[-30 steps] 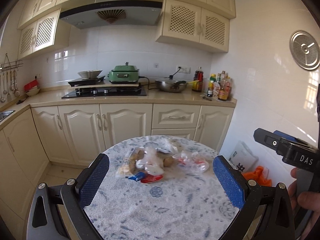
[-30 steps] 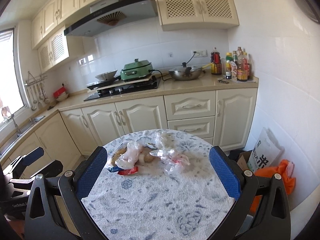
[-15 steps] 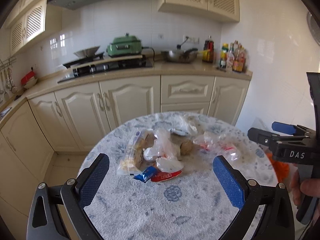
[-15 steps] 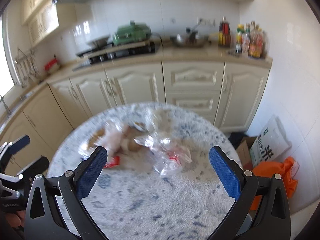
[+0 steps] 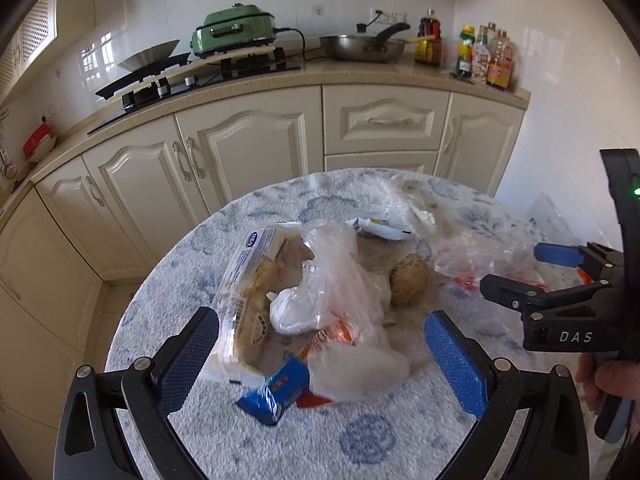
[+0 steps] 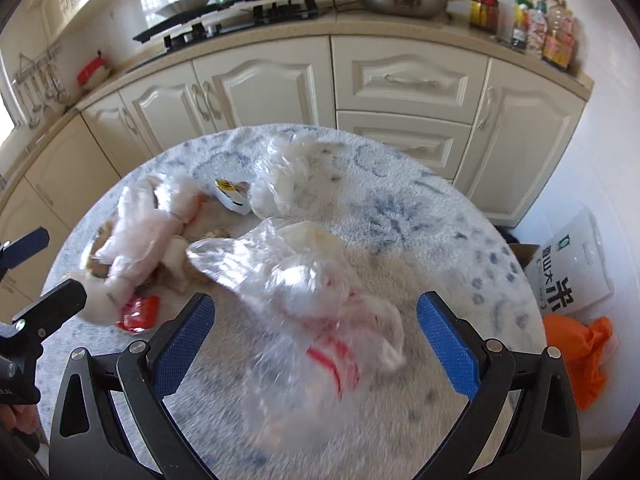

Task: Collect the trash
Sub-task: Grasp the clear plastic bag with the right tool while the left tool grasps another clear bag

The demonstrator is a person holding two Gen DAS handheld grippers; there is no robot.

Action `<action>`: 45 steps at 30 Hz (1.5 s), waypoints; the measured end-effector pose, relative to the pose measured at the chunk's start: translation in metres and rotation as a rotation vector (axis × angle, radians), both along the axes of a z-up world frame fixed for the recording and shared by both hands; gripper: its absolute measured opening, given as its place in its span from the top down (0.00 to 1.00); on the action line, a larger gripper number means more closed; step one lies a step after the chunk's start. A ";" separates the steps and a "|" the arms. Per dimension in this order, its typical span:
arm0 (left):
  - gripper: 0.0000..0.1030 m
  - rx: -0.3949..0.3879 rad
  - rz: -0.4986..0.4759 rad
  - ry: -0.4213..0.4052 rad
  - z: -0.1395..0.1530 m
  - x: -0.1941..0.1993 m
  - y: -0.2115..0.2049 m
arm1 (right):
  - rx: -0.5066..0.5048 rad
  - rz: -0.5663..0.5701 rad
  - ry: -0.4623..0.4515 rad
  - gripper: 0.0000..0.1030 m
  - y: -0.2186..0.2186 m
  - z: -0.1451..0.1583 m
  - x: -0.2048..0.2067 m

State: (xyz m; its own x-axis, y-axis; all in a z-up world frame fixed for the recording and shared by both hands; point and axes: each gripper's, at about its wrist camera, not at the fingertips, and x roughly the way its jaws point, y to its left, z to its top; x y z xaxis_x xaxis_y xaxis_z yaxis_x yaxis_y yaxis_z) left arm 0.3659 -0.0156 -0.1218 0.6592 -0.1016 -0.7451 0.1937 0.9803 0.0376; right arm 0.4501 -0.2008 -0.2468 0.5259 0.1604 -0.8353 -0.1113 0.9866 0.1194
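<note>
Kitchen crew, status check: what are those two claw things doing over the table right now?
Left gripper open over wrapper pile. Right gripper open over clear plastic bag. Nothing grasped yet, nothing blocking.

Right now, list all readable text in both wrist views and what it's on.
"DAS": on the right claw's black body, seen from the left wrist.
"米", large black character: on the white sack on the floor; smaller characters beside it too blurred.
Bread bag: blue oval logo and print, unreadable.
Blue wrapper: red lettering, unreadable.
Sauce bottles: labels too small.
</note>
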 end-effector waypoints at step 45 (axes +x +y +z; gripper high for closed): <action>0.93 -0.088 -0.034 0.085 -0.072 0.038 0.032 | 0.130 -0.059 0.052 0.49 -0.011 -0.004 -0.064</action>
